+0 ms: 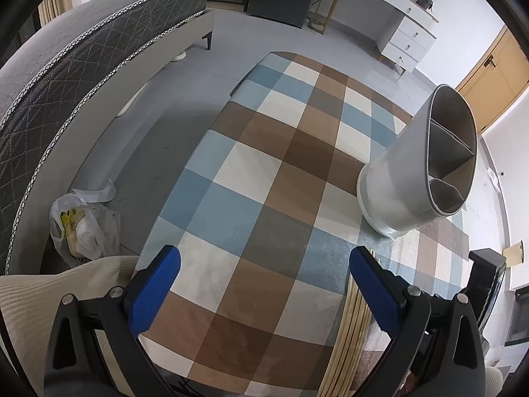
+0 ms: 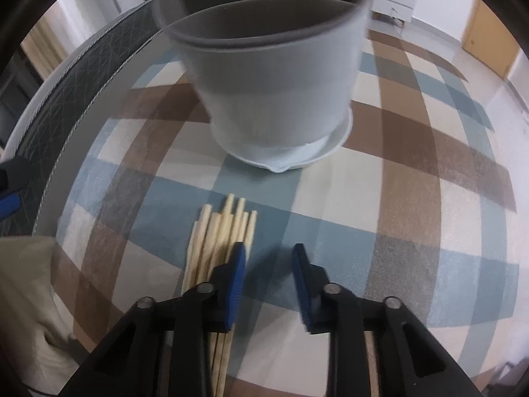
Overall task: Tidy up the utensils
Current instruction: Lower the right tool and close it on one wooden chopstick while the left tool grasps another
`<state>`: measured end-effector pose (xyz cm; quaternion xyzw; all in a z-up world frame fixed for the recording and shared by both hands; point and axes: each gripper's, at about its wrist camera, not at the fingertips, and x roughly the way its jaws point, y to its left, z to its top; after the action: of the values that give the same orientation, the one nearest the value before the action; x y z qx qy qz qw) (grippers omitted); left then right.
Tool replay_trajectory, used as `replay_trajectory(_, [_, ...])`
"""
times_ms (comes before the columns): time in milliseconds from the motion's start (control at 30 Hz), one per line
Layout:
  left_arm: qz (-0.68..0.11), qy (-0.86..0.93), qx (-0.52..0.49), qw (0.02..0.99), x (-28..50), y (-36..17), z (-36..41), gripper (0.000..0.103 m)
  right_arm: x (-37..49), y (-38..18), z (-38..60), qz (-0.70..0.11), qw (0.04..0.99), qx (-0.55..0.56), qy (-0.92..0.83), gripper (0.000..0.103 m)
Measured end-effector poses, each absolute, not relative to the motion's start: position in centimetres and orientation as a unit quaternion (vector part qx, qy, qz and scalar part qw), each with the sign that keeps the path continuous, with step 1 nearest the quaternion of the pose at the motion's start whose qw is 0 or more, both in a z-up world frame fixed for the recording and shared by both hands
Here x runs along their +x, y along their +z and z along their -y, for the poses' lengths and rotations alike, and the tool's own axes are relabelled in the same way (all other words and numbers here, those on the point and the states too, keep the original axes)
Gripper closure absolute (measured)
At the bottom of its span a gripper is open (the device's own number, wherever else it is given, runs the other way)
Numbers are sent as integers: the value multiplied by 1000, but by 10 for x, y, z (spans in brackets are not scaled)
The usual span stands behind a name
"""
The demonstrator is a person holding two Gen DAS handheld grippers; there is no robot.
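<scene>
A bundle of several pale wooden chopsticks [image 2: 221, 235] lies flat on the checked blue, brown and cream cloth [image 2: 380, 215]. Just beyond it stands a white-grey utensil holder [image 2: 274, 99] on a saucer base; the left wrist view shows its inside dividers [image 1: 453, 152]. My right gripper [image 2: 268, 254] hangs low over the cloth, its jaws a narrow gap apart with only cloth between them. Its left finger overlaps the chopsticks' right edge. My left gripper [image 1: 266, 254] is wide open over bare cloth, and the chopsticks [image 1: 355, 324] lie under its right finger.
A bed with a dark quilted mattress [image 1: 66, 82] runs along the left, with a plastic bag [image 1: 82, 228] on the floor beside it. Cream knitted fabric [image 1: 49, 304] lies at the near left. A white dresser [image 1: 403, 33] stands at the back.
</scene>
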<state>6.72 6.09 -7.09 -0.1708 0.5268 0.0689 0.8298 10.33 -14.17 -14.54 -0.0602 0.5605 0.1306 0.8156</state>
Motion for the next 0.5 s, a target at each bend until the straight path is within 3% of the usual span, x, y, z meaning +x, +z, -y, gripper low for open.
replay_trajectory(400, [-525, 80, -160, 832, 68, -74, -62, 3, 102, -150, 115, -554, 813, -118, 134, 85])
replay_trajectory(467, [-527, 81, -151, 833, 69, -76, -61, 3, 104, -150, 115, -548, 817, -118, 136, 96])
replay_trajectory(500, [-528, 81, -148, 833, 68, -77, -61, 3, 104, -150, 116, -544, 820, -115, 136, 97])
